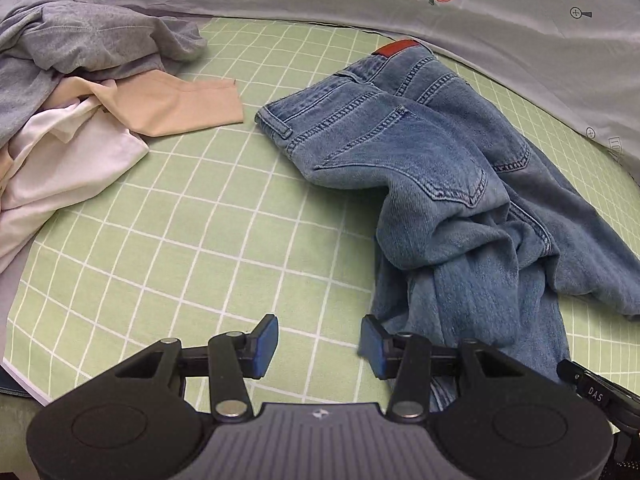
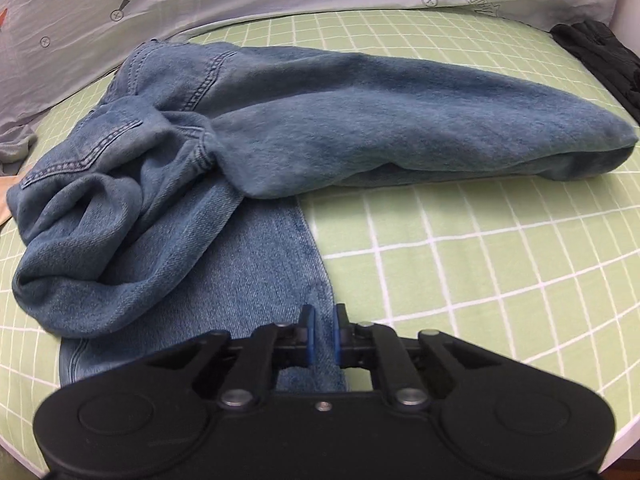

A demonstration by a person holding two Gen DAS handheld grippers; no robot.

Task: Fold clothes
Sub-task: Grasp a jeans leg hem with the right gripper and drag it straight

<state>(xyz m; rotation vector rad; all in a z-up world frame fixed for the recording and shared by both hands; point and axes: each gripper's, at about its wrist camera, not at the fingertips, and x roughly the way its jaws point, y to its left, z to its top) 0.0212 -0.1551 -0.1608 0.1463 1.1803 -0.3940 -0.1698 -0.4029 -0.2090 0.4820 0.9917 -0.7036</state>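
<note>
A pair of blue jeans [image 1: 432, 168] lies crumpled on the green checked sheet [image 1: 192, 240], waistband with a red patch at the far end. My left gripper [image 1: 318, 342] is open and empty, just left of the near leg's hem. In the right wrist view the jeans [image 2: 280, 132] lie with one leg stretched to the right and the other running toward me. My right gripper [image 2: 323, 334] is nearly closed on the right edge of that near leg, with denim between the pads.
A pile of grey, beige and white clothes [image 1: 76, 92] sits at the far left. A grey printed quilt [image 1: 480, 12] runs along the back. A black garment [image 2: 600, 60] lies at the far right edge of the bed.
</note>
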